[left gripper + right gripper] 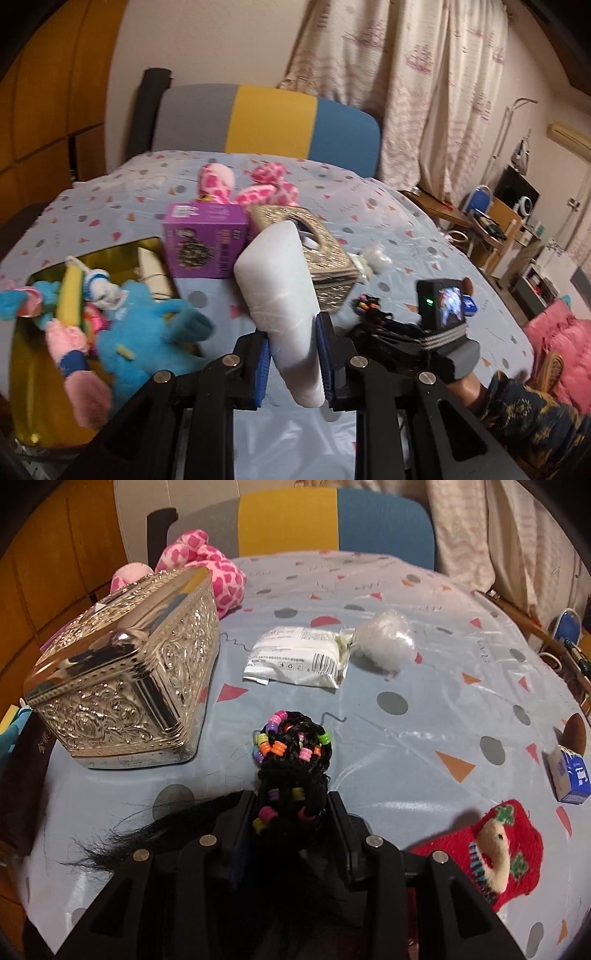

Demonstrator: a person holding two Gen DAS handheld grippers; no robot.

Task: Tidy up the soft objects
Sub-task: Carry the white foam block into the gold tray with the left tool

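Observation:
My left gripper [293, 354] is shut on a white foam block [279, 280] and holds it above the table, just right of a gold box [37, 373] filled with plush toys, among them a blue one [144, 332]. My right gripper [293, 819] is shut on a black braided hairpiece with coloured beads [291, 753]; its loose black hair trails to the left over the tablecloth. The right gripper also shows in the left wrist view [373, 317], low over the table.
An ornate metal tissue box [122, 679] stands left of the hairpiece. A purple box [205, 240], a pink spotted plush [214, 565], a white packet [295, 657], a cotton wad [384, 638], a red Christmas sock [495, 845] and a small blue box [570, 775] lie around. A chair [266, 125] stands behind.

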